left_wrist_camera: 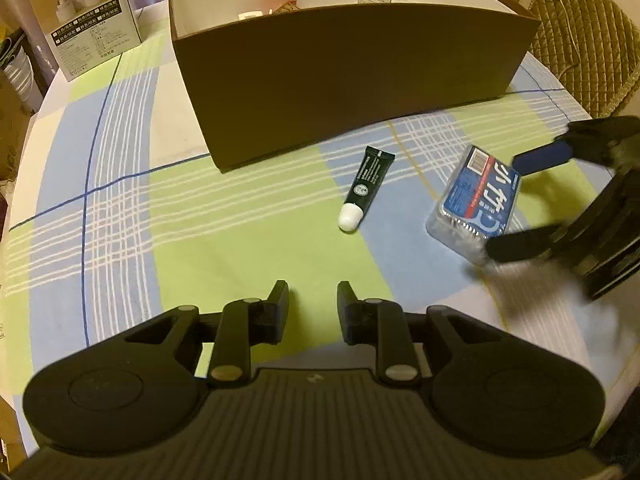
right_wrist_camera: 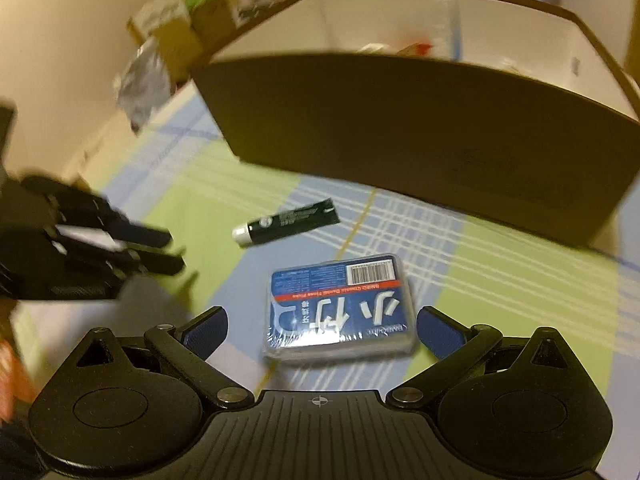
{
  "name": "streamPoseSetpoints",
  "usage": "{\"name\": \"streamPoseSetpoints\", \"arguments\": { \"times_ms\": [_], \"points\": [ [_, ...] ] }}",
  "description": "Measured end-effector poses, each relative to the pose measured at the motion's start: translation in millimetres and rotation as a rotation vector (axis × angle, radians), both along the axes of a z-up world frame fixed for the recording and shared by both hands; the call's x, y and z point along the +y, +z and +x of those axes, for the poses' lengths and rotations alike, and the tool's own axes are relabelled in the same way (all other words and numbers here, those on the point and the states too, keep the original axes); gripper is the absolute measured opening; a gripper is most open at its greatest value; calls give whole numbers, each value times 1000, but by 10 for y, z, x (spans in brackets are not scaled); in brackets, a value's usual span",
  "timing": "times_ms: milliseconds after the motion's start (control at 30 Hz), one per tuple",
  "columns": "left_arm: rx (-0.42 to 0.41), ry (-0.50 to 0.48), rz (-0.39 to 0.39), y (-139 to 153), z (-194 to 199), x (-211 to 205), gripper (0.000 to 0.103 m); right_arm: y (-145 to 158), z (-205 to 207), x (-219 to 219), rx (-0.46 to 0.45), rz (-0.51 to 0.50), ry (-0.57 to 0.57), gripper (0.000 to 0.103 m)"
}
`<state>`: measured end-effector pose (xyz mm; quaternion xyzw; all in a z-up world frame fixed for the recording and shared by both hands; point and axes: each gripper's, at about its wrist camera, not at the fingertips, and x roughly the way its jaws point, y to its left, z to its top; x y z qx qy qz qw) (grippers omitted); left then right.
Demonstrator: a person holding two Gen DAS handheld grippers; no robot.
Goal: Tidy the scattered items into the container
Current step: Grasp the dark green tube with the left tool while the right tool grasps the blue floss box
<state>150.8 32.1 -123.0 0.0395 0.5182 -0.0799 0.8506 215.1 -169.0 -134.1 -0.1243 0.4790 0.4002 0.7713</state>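
meanwhile the right gripper point(right_wrist_camera: 322, 326) spread wide around the floss box point(right_wrist_camera: 338, 306) before the container point(right_wrist_camera: 420, 152), ready to clamp; the left gripper point(left_wrist_camera: 313, 300) hung parted, empty.

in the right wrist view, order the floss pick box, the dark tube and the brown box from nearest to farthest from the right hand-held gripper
1. Floss pick box: between the open fingers of the right hand-held gripper.
2. Dark tube: beyond it, slightly left, lying on the tablecloth.
3. Brown box: farthest, across the back.

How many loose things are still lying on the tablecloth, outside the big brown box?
2: a dark green tube lying in front of the brown box, and a blue floss-pick pack between the open right gripper's fingers. Others may lie out of view.
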Motion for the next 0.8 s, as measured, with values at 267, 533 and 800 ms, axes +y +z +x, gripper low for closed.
{"name": "streamPoseSetpoints", "arguments": {
  "times_ms": [267, 533, 800],
  "points": [
    [-15, -14, -2, 21, 47, -27, 26, -181, 20, -46, -70, -43, 15, 88],
    [-33, -63, -2, 11, 219, -119, 35, -122, 182, -507, -68, -67, -139, 88],
    [-44, -167, 1, -74, 567, -279, 43, -64, 223, -856, -60, -78, -242, 88]
  ]
}}
